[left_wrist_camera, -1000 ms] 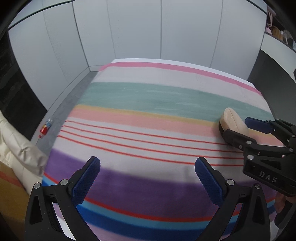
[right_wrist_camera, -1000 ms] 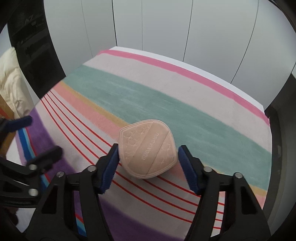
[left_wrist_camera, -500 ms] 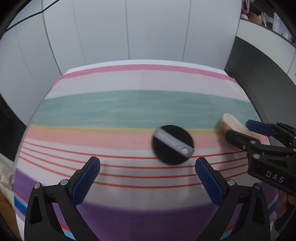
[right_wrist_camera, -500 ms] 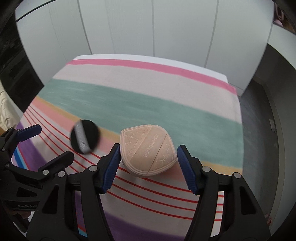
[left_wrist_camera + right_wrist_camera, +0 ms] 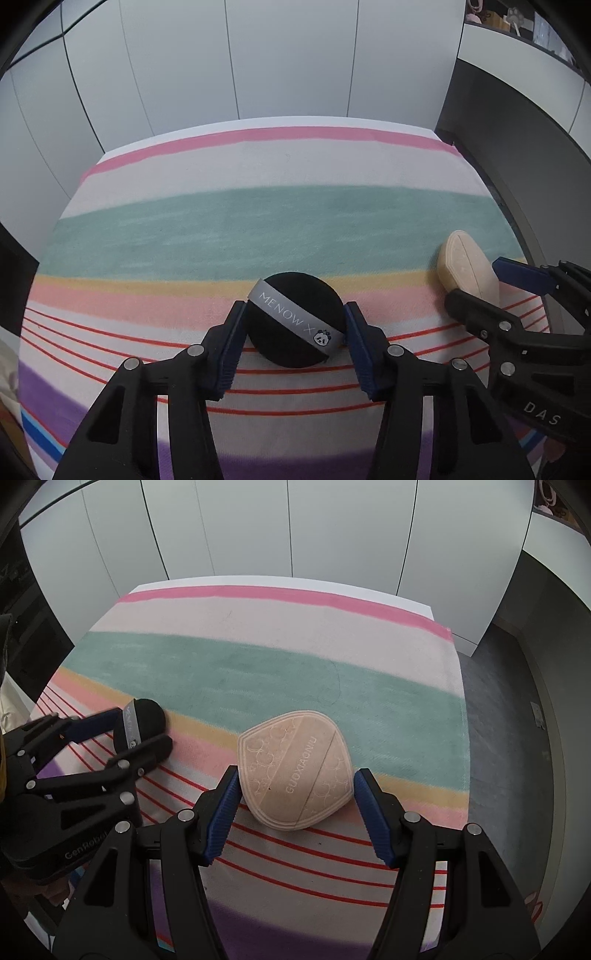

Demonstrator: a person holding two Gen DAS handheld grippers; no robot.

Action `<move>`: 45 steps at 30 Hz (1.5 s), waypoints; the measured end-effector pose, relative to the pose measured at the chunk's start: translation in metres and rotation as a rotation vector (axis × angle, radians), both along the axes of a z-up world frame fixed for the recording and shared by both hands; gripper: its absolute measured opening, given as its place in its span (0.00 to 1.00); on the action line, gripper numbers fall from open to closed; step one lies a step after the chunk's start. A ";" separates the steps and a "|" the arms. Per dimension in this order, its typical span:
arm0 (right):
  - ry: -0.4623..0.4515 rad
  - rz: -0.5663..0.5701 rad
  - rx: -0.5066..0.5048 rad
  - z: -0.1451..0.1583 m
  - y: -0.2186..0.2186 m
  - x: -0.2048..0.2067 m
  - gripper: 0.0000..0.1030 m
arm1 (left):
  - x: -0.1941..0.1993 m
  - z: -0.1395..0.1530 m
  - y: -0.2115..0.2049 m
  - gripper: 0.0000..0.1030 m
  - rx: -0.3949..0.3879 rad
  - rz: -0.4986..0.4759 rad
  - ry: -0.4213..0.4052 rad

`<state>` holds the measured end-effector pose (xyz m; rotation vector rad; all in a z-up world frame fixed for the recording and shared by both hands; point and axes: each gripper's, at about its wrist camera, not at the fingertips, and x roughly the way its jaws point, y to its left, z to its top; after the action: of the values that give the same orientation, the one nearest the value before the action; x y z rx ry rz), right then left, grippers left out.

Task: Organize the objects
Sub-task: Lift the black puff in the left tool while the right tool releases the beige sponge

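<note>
A round black powder puff (image 5: pixel 295 321) with a grey "MENOW X" band lies on the striped cloth, and my left gripper (image 5: pixel 293 314) is shut on it, both blue pads against its sides. It also shows in the right wrist view (image 5: pixel 142 723), held by the left gripper (image 5: pixel 136 731). A beige shield-shaped puff (image 5: pixel 295 771) marked "GUOXIAONIU" lies between the fingers of my right gripper (image 5: pixel 293 779). The left pad touches its edge and the right pad stands just off it. In the left wrist view the beige puff (image 5: pixel 467 266) lies at the right, with the right gripper (image 5: pixel 491 280) around it.
The striped cloth (image 5: pixel 258 664) covers the whole table. White cabinet panels (image 5: pixel 295 528) stand behind it. A dark floor gap (image 5: pixel 517 720) runs along the right edge. A dark counter (image 5: pixel 517 129) stands to the right in the left wrist view.
My left gripper swung right, came over the black puff and closed on it. My right gripper stayed around the beige puff, its view turning slightly.
</note>
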<state>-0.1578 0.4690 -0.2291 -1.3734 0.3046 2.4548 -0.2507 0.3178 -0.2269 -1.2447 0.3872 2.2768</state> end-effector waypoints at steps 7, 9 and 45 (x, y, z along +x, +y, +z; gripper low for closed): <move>0.015 -0.003 -0.006 0.015 -0.010 0.001 0.63 | 0.009 0.021 -0.012 0.51 -0.004 0.012 0.017; 0.021 -0.011 -0.011 0.024 -0.012 0.002 0.63 | 0.010 0.029 -0.015 0.51 -0.002 0.013 0.024; 0.150 0.005 -0.046 0.208 -0.109 0.120 0.63 | 0.141 0.217 -0.118 0.51 0.119 0.151 0.144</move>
<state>-0.0383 0.3601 -0.0215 -1.2108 0.3954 2.5751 -0.1102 0.2000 -0.0103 -1.0873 0.2110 2.4868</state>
